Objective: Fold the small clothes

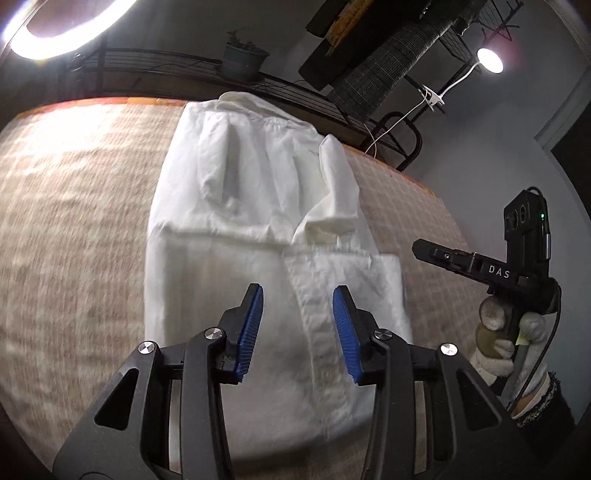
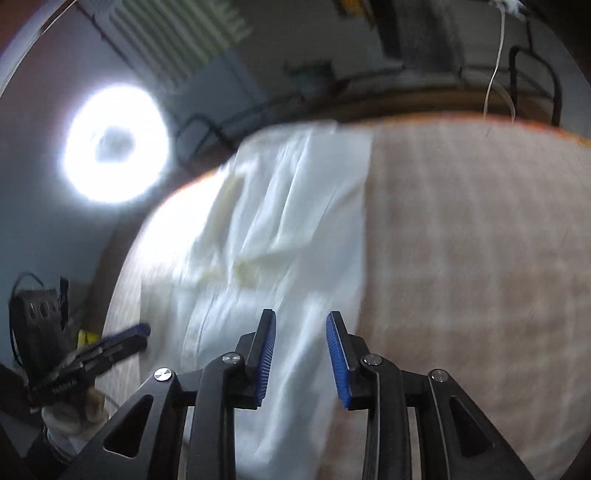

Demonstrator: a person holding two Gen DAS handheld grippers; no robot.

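White shirt (image 1: 258,229) lies flat on the worktop (image 1: 74,240), which has a beige checked cover. Collar end is at the far edge, hem end nearest the cameras. One sleeve (image 1: 338,184) is folded in over the body; the lower part is doubled up, with a fold line across the middle. The button strip runs down the near section.

Left tongs (image 1: 298,332): jaws apart, blue pads clear, nothing between them. They hang above the near end of the shirt, over the button strip; contact with the cloth not evident.

Right tongs (image 2: 301,356): jaws apart too, nothing gripped, above the shirt's edge where it meets the bare cover. Right wrist view is motion-blurred, so fine detail is unreadable.

Each view catches the other tool off to the side, beyond the worktop edge, held in a gloved hand (image 1: 498,347).

Background: ring light (image 1: 55,33), small lamp (image 1: 489,61), potted plant (image 1: 243,59) on a wire shelf behind the worktop.
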